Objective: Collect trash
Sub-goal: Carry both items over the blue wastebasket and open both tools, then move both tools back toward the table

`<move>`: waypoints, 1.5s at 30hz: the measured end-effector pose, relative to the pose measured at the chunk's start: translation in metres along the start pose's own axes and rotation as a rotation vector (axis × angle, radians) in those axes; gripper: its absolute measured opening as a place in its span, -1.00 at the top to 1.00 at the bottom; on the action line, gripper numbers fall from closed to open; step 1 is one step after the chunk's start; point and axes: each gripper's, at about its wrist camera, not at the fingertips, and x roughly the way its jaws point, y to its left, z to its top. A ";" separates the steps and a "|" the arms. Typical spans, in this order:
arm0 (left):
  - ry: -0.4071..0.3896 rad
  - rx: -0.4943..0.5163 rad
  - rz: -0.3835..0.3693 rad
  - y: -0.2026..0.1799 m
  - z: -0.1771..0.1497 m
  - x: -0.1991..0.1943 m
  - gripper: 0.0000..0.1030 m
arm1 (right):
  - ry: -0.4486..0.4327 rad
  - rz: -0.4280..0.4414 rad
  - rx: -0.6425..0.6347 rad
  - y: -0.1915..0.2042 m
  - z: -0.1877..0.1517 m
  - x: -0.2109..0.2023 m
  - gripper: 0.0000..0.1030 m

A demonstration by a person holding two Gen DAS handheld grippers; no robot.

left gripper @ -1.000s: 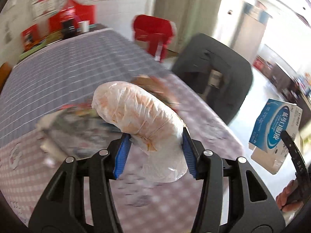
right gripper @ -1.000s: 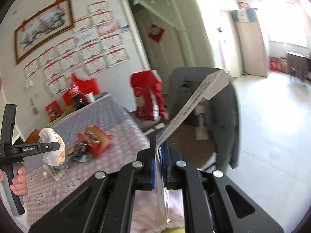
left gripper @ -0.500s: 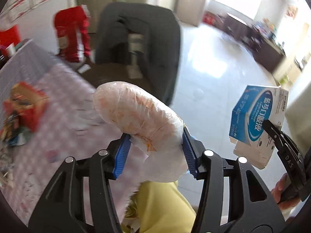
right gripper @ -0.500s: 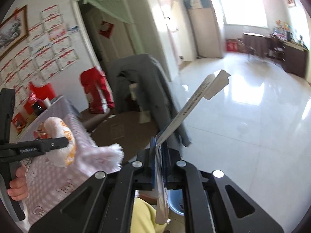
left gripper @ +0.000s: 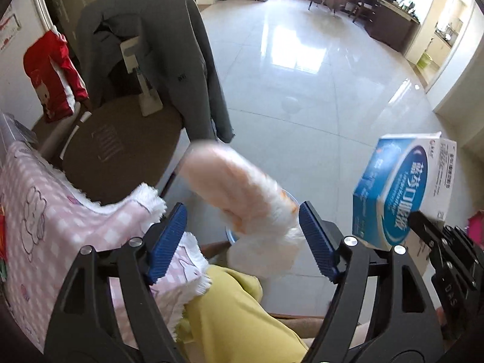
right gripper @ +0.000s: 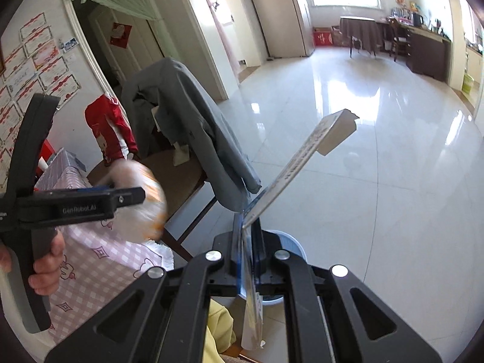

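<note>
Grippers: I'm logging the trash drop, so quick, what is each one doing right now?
Left gripper: open, jaws have just been opening; the white plastic bag sits blurred between them, pads clear of it.
Right gripper: shut on the flattened blue box.

Both wrist cameras look steeply down along their claws, close behind them, past the pink-clothed worktop (left gripper: 45, 217) edge. Both views share the grey-jacketed chair (left gripper: 157, 45) (right gripper: 181, 115) and the tiled floor (left gripper: 302, 90) (right gripper: 378, 151) beyond it.

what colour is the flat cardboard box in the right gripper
Blue and white flat cardboard box, clearest in the left wrist view.
</note>
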 end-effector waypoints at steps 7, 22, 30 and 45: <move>0.002 -0.030 0.012 0.014 -0.004 -0.002 -0.46 | 0.041 0.003 -0.009 0.013 0.005 0.022 0.87; 0.008 -0.161 0.006 0.065 -0.021 -0.024 -0.46 | 0.004 0.046 -0.064 0.062 0.032 0.027 -0.48; 0.002 -0.150 -0.005 0.063 -0.029 -0.028 -0.46 | 0.015 0.034 -0.085 0.069 0.025 0.018 -0.48; -0.075 -0.216 0.024 0.100 -0.059 -0.073 -0.46 | -0.011 0.101 -0.186 0.129 0.019 -0.005 -0.52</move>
